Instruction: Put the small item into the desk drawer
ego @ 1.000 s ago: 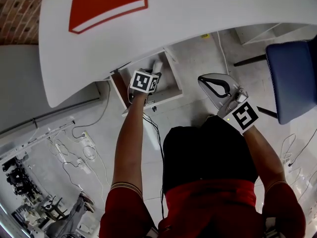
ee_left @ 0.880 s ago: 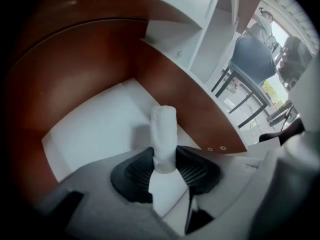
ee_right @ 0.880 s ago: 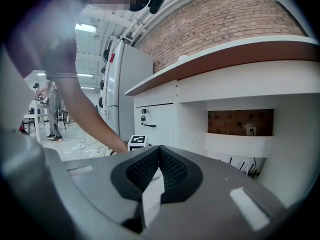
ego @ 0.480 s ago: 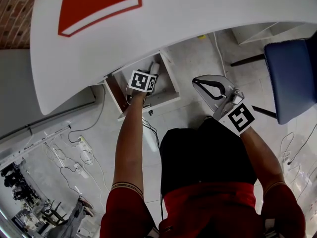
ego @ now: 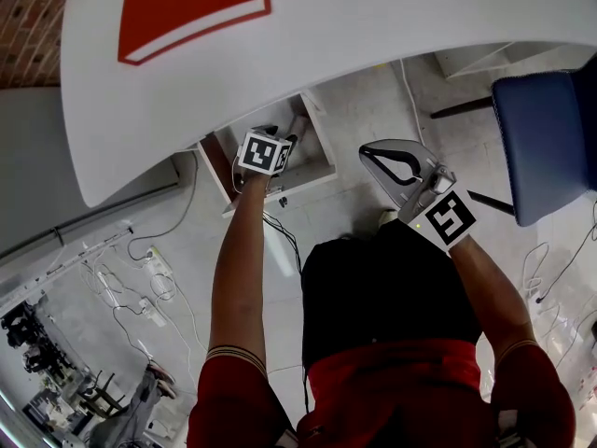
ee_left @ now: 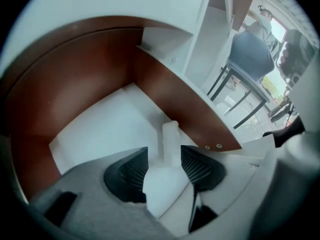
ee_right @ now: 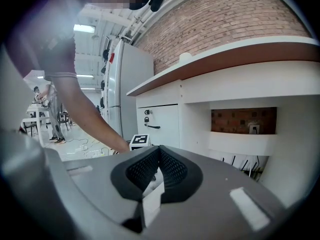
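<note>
The small white bottle-like item (ee_left: 167,144) lies between the jaws of my left gripper (ee_left: 165,156), low inside the open desk drawer (ee_left: 95,129). These jaws are opening, and a gap shows beside the item's neck. The drawer has a white floor and brown walls. In the head view the left gripper (ego: 269,143) reaches into the drawer (ego: 317,143) under the edge of the white desk top (ego: 373,17). My right gripper (ego: 366,155) hangs to the right of the drawer above the floor, its jaws together with nothing in them. The right gripper view shows its pads (ee_right: 170,169) touching.
A red and white sheet (ego: 187,7) lies on the desk top. A blue chair (ego: 546,129) stands at the right. Cables (ego: 140,278) trail over the floor at the left. A white cabinet with a handle (ee_right: 157,121) stands beside the desk.
The left gripper has edged a little farther into the drawer, toward the desk's edge. The right gripper has drifted slightly left.
</note>
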A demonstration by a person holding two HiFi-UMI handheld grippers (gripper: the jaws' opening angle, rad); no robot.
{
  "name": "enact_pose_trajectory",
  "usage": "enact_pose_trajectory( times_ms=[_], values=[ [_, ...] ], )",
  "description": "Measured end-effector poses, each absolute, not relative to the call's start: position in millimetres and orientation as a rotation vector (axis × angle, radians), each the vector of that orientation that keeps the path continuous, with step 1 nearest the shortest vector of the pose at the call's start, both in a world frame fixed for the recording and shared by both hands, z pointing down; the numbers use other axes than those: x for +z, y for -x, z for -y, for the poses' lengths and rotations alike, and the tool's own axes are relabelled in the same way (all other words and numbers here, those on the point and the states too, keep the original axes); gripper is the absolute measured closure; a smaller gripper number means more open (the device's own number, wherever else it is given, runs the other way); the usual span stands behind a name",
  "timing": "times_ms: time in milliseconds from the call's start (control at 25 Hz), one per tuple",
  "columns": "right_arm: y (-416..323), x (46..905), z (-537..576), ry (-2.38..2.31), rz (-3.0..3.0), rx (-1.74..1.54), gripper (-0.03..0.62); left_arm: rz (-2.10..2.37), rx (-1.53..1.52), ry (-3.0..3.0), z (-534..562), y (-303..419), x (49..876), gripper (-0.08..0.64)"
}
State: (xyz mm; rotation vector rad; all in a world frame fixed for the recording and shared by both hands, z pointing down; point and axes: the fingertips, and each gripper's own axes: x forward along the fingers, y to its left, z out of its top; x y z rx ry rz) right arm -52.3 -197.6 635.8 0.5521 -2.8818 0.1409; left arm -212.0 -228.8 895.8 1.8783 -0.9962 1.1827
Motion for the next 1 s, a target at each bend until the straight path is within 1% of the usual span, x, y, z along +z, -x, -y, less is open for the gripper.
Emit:
enact_pose_trajectory(
  times_ms=[280,520,640,880,1000],
  values=[
    [51,596,193,-0.539,2.878,0.183,0.581,1.056,1.100,-1.932,224,201,833,0.372],
    [57,554,191,-0.535,2.874,0.233,0.581,1.139,1.005,-1.986,214,190,761,0.440],
    [60,528,187,-0.534,2.877,0.234,0.581,1.181,0.923,-2.029,205,183,719,0.461],
    [60,471,175,-0.546,2.891,0.246,0.581,1.314,0.669,-2.144,184,163,614,0.549],
    [54,447,169,-0.548,2.898,0.251,0.581,1.368,0.588,-2.219,174,147,562,0.554]
  ],
)
